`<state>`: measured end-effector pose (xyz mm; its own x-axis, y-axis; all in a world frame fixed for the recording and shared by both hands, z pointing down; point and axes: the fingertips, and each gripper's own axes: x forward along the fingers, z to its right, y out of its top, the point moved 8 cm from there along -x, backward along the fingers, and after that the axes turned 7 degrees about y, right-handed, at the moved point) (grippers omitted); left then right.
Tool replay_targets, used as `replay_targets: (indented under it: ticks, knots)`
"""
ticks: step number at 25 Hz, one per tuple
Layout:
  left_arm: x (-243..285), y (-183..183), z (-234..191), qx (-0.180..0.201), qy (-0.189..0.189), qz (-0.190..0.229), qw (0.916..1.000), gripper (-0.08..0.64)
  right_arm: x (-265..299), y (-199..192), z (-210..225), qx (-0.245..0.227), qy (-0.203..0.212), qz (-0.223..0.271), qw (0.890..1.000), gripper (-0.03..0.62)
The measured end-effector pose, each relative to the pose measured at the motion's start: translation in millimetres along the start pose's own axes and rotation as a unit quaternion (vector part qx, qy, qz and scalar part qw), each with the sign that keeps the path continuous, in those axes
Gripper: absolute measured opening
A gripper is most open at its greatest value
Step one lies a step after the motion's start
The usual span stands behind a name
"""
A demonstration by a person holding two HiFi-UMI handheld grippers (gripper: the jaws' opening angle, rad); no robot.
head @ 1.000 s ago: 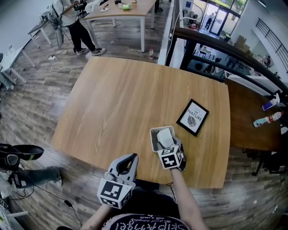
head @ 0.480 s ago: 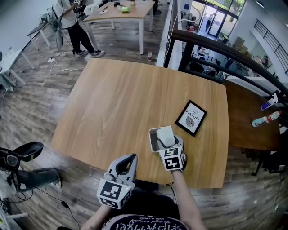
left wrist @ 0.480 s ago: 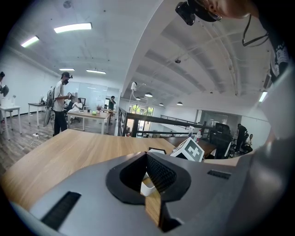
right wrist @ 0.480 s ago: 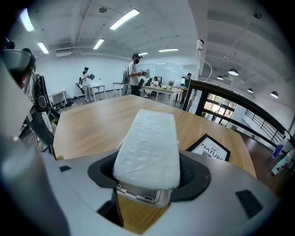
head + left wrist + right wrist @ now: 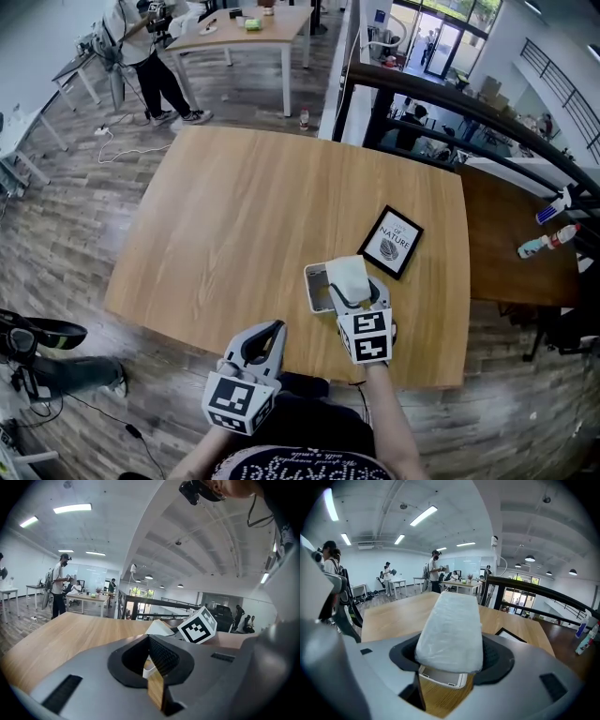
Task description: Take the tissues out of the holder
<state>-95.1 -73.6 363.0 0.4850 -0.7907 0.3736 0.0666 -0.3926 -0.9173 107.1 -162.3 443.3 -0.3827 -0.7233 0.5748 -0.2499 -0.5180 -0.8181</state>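
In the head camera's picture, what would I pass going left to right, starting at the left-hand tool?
Left gripper → tissue holder → picture frame → bottle

Head view: the tissue pack (image 5: 348,277) conceals the pads of the right tongs (image 5: 354,292) and overlies part of the holder (image 5: 310,281), so the holder's inside cannot be seen. The smaller print on the framed picture (image 5: 393,241) and the labels of the two bottles (image 5: 542,244) are too small to read. A standing person (image 5: 141,37) is cut off by the top edge. Right gripper view: the tissue pack hides all but the near rim of the holder, and the tongs' body hides all but a corner of the framed picture. Left gripper view: the left tongs (image 5: 151,662) mask the holder except for a white sliver.
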Motion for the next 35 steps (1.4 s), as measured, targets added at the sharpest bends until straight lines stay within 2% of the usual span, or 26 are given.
replay_targets:
  ticks: [8, 20, 30, 35]
  knots:
    - [1, 3, 12, 0.002, -0.018, 0.006, 0.9998, 0.005, -54, 7, -6, 0.024, -0.002, 0.059, 0.998, 0.290]
    - [-5, 0, 26, 0.009, -0.031, 0.006, 0.9995, 0.005, -123, 0, -12, 0.033, -0.022, 0.126, 0.991, 0.290]
    - [-12, -3, 29, 0.012, -0.035, 0.007, 0.9993, 0.005, -158, -19, -26, 0.059, -0.043, 0.145, 0.987, 0.288]
    - [-13, -6, 28, 0.009, -0.036, 0.003, 0.9993, 0.005, -164, -31, -38, 0.067, -0.036, 0.141, 0.987, 0.288]
